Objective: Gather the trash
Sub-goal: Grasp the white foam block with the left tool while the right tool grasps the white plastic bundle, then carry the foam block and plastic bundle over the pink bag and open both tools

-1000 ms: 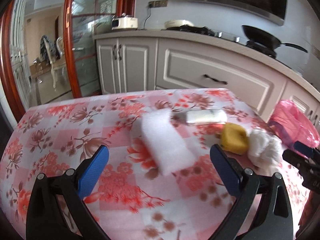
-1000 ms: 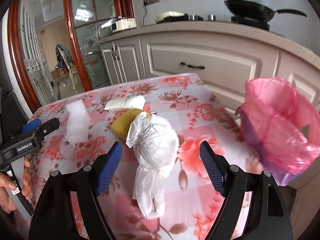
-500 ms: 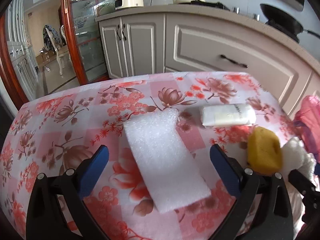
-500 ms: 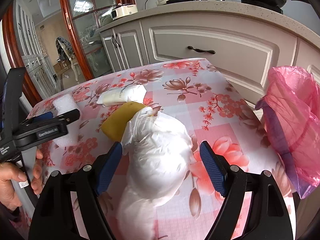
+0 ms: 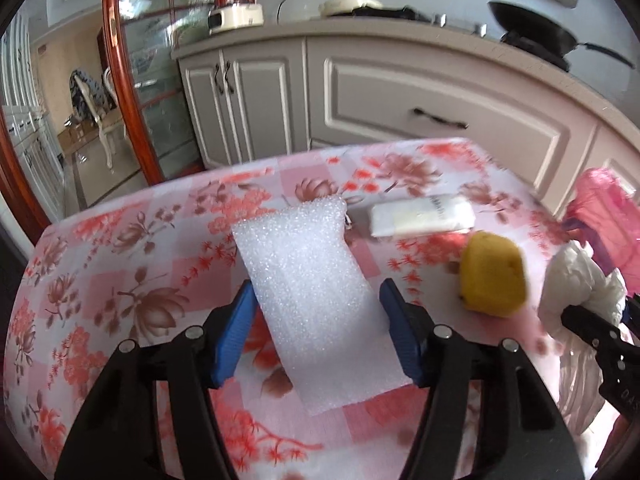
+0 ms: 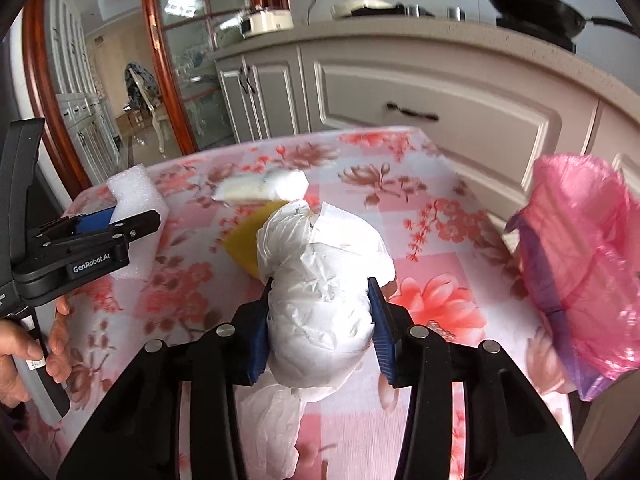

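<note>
A white foam sheet [image 5: 312,292] lies on the floral tablecloth [image 5: 120,248]. My left gripper [image 5: 318,332] straddles it, blue pads touching both long edges. A crumpled white plastic bag [image 6: 320,300] lies further right; my right gripper [image 6: 318,328] is closed on its middle. The bag also shows in the left wrist view [image 5: 580,292]. A yellow sponge [image 5: 492,276] and a white wrapped packet [image 5: 424,218] lie between the foam and the bag. A pink trash bag [image 6: 588,264] hangs open at the table's right edge.
Grey kitchen cabinets [image 5: 400,100] stand behind the table, with a black wok [image 5: 536,40] on the counter. A wood-framed glass door [image 5: 132,80] is at the back left. The table's far edge [image 6: 360,132] is close to the cabinets.
My left gripper moved forward over the foam sheet and narrowed onto its edges. My right gripper moved forward and closed on the white plastic bag.
</note>
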`<state>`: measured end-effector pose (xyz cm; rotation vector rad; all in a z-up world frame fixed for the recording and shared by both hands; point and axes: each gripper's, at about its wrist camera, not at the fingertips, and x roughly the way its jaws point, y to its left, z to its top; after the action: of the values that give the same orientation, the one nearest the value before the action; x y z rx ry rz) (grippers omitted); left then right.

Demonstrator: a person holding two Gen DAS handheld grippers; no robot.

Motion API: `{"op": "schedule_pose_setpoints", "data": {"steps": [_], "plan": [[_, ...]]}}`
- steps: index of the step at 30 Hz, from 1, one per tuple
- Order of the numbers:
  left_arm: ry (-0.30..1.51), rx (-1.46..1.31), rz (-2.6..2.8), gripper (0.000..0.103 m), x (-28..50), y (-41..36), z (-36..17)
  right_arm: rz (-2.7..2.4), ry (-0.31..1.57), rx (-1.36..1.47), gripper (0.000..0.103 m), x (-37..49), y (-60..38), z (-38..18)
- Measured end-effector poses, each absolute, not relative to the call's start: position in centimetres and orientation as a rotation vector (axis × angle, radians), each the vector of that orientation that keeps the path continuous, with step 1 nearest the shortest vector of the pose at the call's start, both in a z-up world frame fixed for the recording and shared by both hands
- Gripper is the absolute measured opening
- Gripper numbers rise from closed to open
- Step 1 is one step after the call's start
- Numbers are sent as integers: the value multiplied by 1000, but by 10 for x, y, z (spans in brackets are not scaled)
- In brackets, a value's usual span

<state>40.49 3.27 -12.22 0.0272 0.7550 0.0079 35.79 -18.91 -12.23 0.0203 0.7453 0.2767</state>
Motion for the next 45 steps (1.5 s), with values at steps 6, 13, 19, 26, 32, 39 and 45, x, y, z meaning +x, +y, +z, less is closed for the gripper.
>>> {"op": "schedule_pose_setpoints", "data": {"steps": [6, 13, 19, 26, 32, 39, 45], "plan": [[663, 7, -44, 61, 362, 25, -94, 262, 674, 18, 41, 324, -196, -96], [576, 13, -110, 61, 316, 7, -67, 221, 618, 70, 41, 284, -221, -75], [501, 33, -179, 61, 284, -18, -47, 189, 575, 89, 41, 253, -244, -62], [436, 61, -263, 61, 258, -57, -31, 142, 511, 114, 41, 230, -269, -49], [411, 93, -352, 61, 248, -95, -23, 97, 479, 133, 41, 215, -292, -43], [424, 118, -442, 61, 250, -141, -25, 32, 464, 156, 41, 211, -327, -44], [412, 154, -507, 61, 260, -183, -27, -25, 452, 171, 41, 214, -361, -44]]}}
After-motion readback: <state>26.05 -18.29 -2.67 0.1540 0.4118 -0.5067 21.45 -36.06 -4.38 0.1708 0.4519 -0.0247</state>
